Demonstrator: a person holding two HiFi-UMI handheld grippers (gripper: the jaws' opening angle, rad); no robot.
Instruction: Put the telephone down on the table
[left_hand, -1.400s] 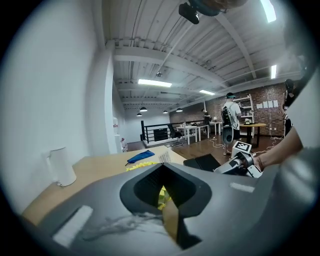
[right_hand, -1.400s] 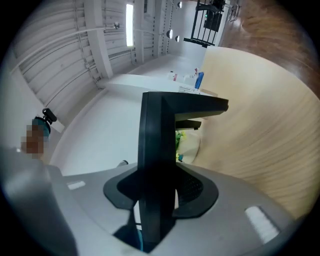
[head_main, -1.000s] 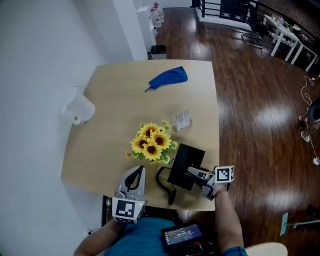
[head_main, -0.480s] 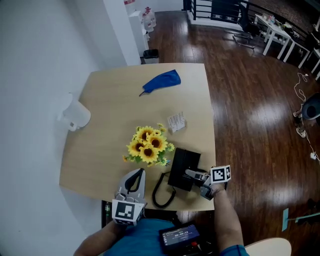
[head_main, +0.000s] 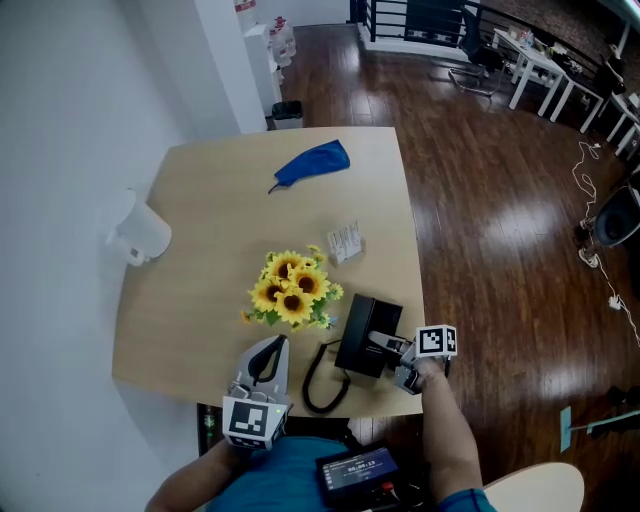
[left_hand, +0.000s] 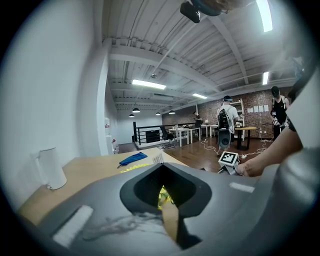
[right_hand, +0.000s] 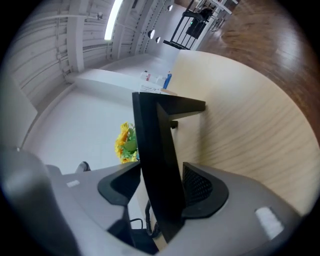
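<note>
Pretty much done: the phone (head_main: 368, 322) sits on the worktop (head_main: 200, 250) by its right edge. Your right tool (head_main: 383, 345) has just been opening, with the phone between its slack jaws, so I'd just back it off. Left tool (head_main: 272, 345) is closed and empty.

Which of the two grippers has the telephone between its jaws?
The right gripper: the black telephone stands between its jaws, which have just been opening. The left gripper is shut, with nothing between its jaws.

Head cam steep down; gripper views low, share table (head_main: 200, 250).
</note>
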